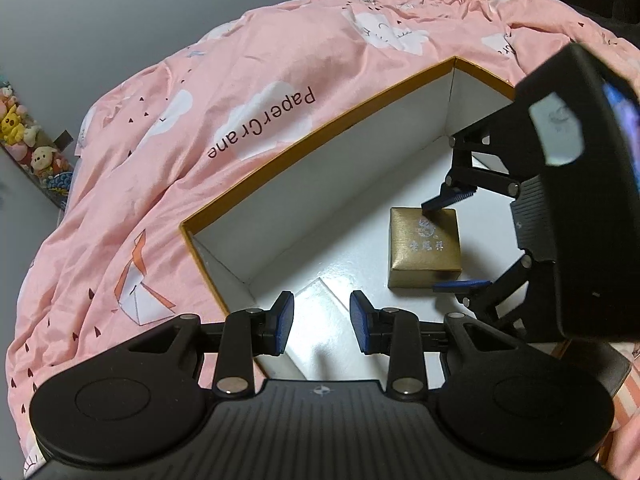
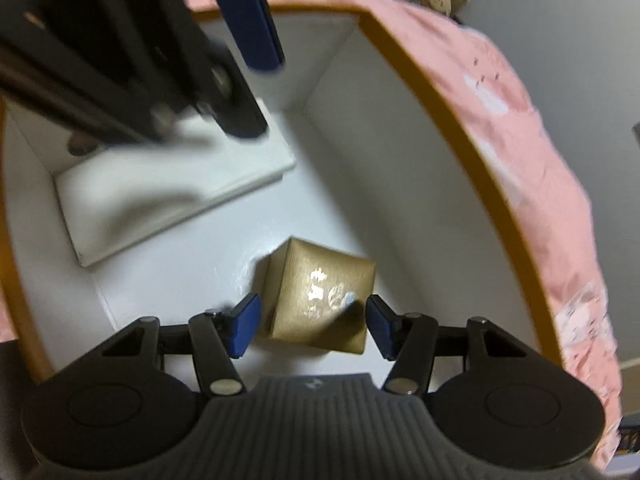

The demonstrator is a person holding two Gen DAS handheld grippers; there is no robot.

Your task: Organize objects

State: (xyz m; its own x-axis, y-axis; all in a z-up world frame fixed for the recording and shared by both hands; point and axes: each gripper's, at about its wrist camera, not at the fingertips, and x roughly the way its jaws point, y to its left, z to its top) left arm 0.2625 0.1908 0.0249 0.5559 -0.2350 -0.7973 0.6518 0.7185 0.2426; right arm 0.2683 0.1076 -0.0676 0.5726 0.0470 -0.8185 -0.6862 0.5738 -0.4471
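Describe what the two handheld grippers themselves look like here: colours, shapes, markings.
Both match. The left gripper and right gripper have matte black linkage arms with silver pivot pins, ending in flat blue-padded jaws. Each body is ribbed dark grey with a small emblem, flanked by two round black discs. No cables, sleeves or hands are visible.

Soft indoor light is falling from above; the white floor of the box (image 1: 304,216) is shining with glare; the gold box (image 2: 320,300) is glinting; the right wrist view is looking blurry; edges are bending round and corners are going dark.
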